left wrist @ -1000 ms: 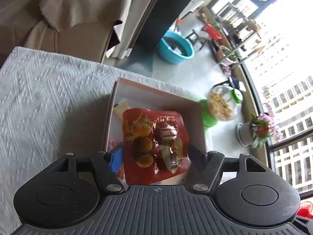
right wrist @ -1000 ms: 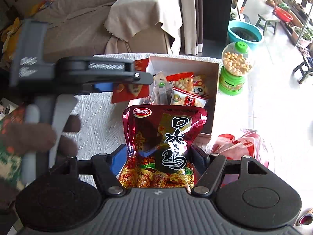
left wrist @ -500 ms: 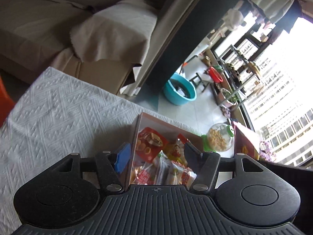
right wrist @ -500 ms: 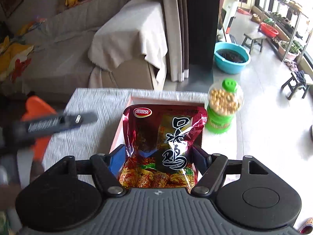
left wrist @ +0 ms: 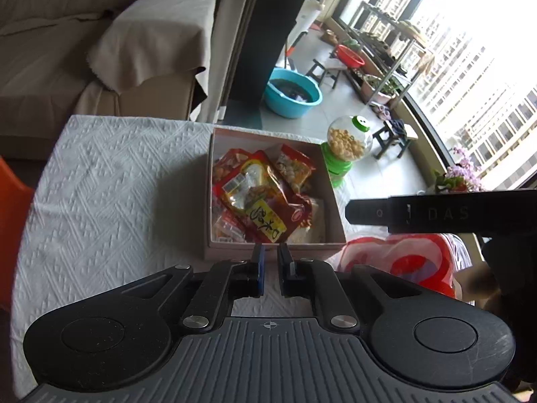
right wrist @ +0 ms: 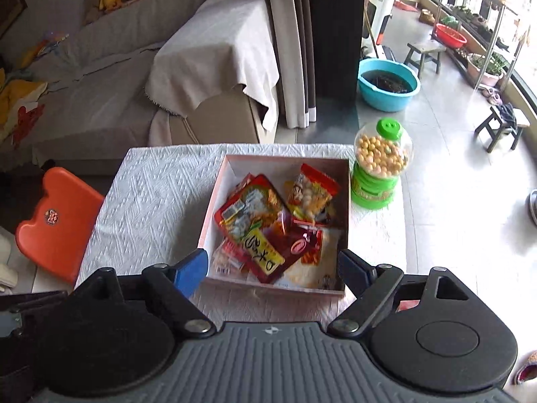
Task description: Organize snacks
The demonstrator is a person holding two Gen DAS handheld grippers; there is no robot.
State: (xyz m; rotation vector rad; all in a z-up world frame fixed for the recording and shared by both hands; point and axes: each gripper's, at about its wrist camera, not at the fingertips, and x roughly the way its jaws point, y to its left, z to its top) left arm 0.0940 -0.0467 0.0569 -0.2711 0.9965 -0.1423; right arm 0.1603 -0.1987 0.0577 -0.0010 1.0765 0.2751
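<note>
Glossy foil snack packets (right wrist: 265, 225) are seen in a matt cardboard box (right wrist: 214, 201) ahead of the gripper, on a rough embossed cloth (right wrist: 157, 201).

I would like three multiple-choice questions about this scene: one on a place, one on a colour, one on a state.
1. Where does the dark red snack packet lie?
A. inside the box
B. on the orange chair
C. on the floor

2. What colour is the lid of the candy jar?
A. blue
B. green
C. white

3. How do the fingers of the left gripper stand?
A. wide apart
B. shut on a packet
C. shut, with nothing between them

Answers: 1 A, the packet rests on the other snacks in the box. 2 B, the jar's cap is bright green. 3 C, only a narrow bare gap shows.
</note>
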